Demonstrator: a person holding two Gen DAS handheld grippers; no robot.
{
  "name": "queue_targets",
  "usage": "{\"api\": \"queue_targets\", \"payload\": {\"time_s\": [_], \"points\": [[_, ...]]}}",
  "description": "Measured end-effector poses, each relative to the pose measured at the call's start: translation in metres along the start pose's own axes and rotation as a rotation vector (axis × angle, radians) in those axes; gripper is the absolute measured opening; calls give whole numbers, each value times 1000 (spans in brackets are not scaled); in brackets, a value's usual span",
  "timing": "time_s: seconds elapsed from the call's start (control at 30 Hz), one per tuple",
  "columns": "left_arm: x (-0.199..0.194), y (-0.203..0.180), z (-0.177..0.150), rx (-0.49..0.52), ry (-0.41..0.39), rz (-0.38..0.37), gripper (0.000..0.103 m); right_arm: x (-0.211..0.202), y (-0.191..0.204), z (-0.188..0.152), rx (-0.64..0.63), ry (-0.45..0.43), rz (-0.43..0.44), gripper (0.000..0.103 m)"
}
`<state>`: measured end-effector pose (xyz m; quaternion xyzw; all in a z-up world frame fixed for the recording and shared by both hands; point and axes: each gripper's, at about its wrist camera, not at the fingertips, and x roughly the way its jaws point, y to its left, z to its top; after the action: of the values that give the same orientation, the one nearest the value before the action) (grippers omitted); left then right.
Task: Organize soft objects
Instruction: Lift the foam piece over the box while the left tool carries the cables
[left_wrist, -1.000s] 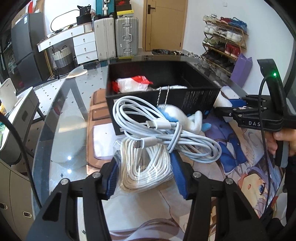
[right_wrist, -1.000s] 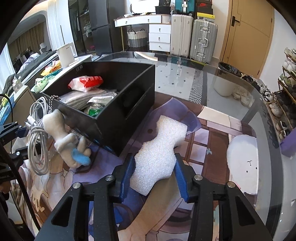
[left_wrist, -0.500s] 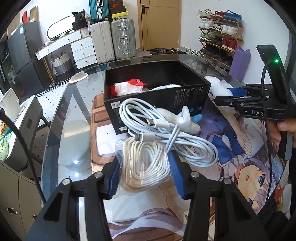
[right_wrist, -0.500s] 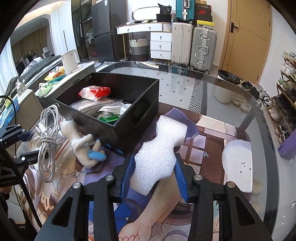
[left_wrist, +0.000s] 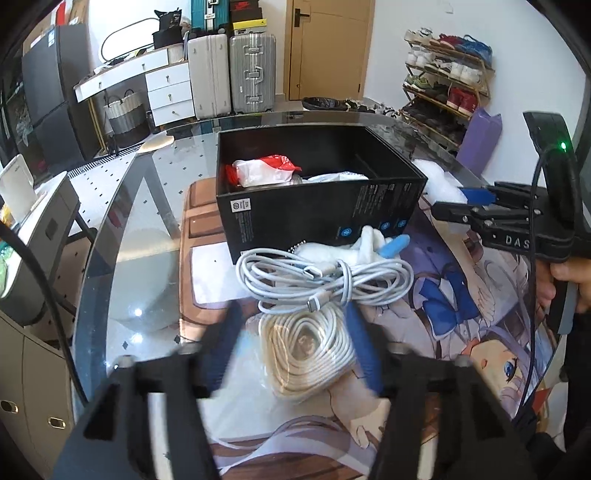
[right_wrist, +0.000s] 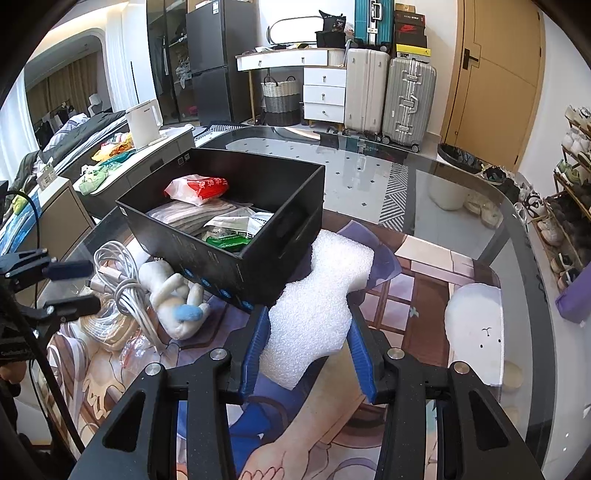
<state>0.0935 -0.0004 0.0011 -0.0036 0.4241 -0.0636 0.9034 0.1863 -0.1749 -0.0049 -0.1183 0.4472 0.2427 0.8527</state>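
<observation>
A black open box stands on the printed table mat and holds a red-and-white packet and other bags. A bagged white cable coil and a loose white cable bundle lie in front of the box, next to a small white plush toy. My left gripper is open around the bagged coil, its fingers apart from it and blurred. My right gripper is shut on a white foam piece beside the box.
The glass table has a rounded edge. A white round pad lies at the right. Suitcases, drawers, a door and a shoe rack stand behind. A low cabinet is at the left.
My left gripper has opened and let go of the bagged cable coil, which now rests on the mat. It has drawn back from the box. My right gripper still holds the foam.
</observation>
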Motion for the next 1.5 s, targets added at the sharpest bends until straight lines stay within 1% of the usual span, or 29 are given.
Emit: {"api": "queue_targets", "payload": {"time_s": [0.03,0.1,0.17,0.4,0.67,0.73,0.8,0.97,1.2,1.5], "points": [[1,-1,1,-2,0,-10,63,0,-1,0,0,1,1,43],[5,0,3,-8,4,-26,69,0,-2,0,-1,2,-1,43],[11,-2,7,-2,3,-9,80,1,-3,1,-2,5,-1,43],[27,-6,13,12,11,-3,80,6,-4,2,-7,10,0,43],[32,-10,11,35,20,-9,80,8,-4,3,-18,10,7,43],[33,-11,11,35,20,-16,78,8,-4,3,-18,10,7,43],[32,-13,11,46,15,-9,71,9,-3,4,-20,9,9,43],[28,-14,8,58,7,-23,69,7,0,4,-26,1,16,43],[20,-14,9,53,-8,-23,69,0,2,6,-32,-16,19,43],[2,-10,11,45,-48,-22,68,-12,5,8,-46,-41,17,43]]}}
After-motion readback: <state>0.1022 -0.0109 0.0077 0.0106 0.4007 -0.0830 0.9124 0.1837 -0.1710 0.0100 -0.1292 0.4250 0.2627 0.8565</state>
